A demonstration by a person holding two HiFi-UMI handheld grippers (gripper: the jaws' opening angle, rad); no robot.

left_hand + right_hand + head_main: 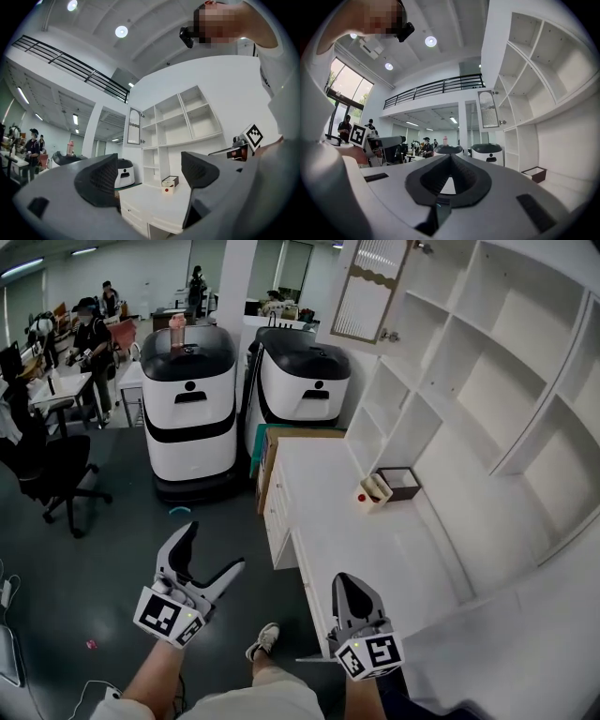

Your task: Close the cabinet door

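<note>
Low by the person's shoe (265,639), left gripper (214,547) gapes wide and empty, readied to push I'd guess; right gripper (354,589) sits pinched together on nothing. High up, well apart, the cabinet door (368,292) stands swung out, its knob (389,335) barely discernible

matt white shelving (497,381) and smooth desk top (366,540) — glossy plastic robots (192,409), ribbed glass in the cabinet door (367,292).

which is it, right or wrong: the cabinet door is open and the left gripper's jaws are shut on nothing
Wrong on the jaws: the cabinet door is open, but the left gripper has its jaws wide apart, nothing between them. The left gripper view shows it.
</note>
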